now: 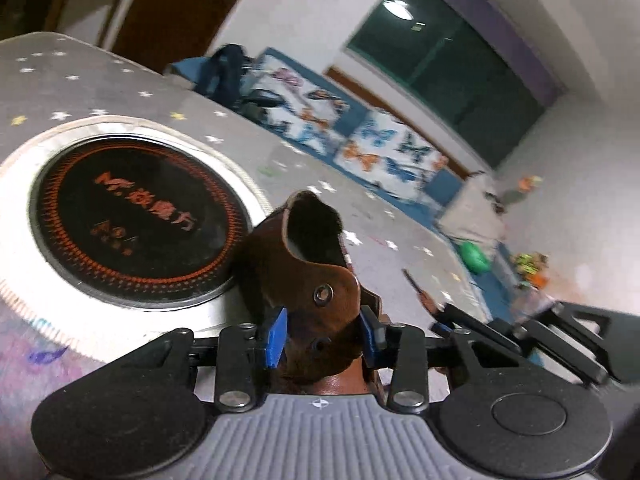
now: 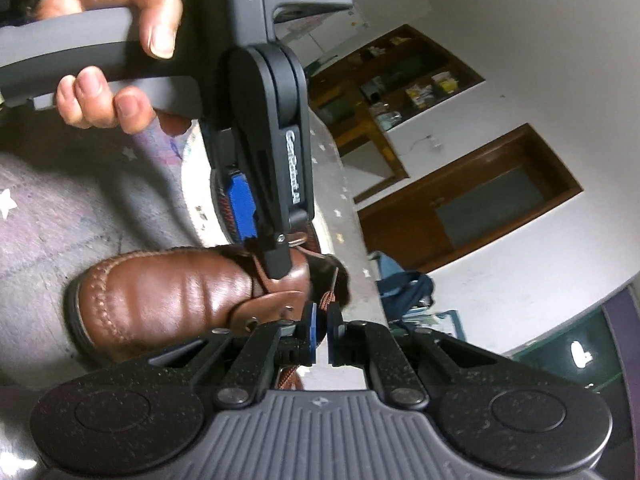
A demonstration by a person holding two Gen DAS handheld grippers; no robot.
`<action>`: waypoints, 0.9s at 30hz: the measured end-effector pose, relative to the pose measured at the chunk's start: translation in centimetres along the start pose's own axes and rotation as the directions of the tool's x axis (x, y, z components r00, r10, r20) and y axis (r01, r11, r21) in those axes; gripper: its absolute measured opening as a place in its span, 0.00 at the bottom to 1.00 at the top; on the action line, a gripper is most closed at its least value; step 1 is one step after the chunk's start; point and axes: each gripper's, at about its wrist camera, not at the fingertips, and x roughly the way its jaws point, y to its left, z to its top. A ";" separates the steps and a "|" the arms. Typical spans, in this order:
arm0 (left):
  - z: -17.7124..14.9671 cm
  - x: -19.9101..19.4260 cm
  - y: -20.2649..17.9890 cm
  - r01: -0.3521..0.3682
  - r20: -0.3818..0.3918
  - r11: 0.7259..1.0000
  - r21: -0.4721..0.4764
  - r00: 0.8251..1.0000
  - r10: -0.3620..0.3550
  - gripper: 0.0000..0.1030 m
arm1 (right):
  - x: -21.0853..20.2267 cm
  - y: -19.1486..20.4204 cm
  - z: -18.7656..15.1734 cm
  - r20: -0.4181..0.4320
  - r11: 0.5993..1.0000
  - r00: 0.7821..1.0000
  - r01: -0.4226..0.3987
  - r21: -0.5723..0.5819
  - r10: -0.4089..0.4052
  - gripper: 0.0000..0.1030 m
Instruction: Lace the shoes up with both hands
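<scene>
Shoe toe hidden behind L tool

Brown shoe, reddish-brown braided lace, grey star-patterned table cover, blue-padded tongs.

The left gripper is hiding the shoe's toe at six o'clock. Motion blur is smearing the butterfly-patterned bedding at one o'clock and the toys at three o'clock. In the right wrist view, the lace is disappearing between the right gripper's closed pads.
</scene>
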 end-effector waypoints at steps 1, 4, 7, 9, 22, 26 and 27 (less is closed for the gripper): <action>0.1 0.0 0.4 0.029 -0.007 0.999 0.014 1.000 -0.029 0.40 | 0.2 0.1 0.0 0.003 1.000 1.000 -0.007 -0.005 0.007 0.04; 0.3 0.1 1.7 0.122 -0.027 0.992 0.044 0.992 -0.121 0.40 | 0.4 0.1 0.2 0.009 0.999 0.999 -0.033 -0.019 0.033 0.04; 0.6 0.3 3.1 0.204 -0.044 0.979 0.014 0.978 -0.203 0.40 | 0.6 -0.3 0.3 0.010 0.997 0.998 -0.069 -0.030 0.070 0.04; 0.7 0.4 4.0 0.253 -0.052 0.968 -0.003 0.966 -0.253 0.40 | 0.6 -0.2 0.3 0.012 0.995 0.996 -0.090 -0.049 0.090 0.04; 1.1 0.5 6.7 0.401 -0.055 0.915 -0.042 0.914 -0.402 0.40 | 1.6 -0.1 0.7 0.054 0.972 0.982 -0.170 -0.161 0.181 0.04; 1.2 0.4 6.9 0.409 -0.054 0.912 -0.040 0.910 -0.411 0.40 | 2.1 -0.1 0.8 0.063 0.964 0.977 -0.191 -0.188 0.206 0.04; 1.1 0.4 7.0 0.411 -0.053 0.911 -0.040 0.909 -0.412 0.40 | 2.2 -0.1 0.7 0.066 0.962 0.975 -0.195 -0.192 0.210 0.04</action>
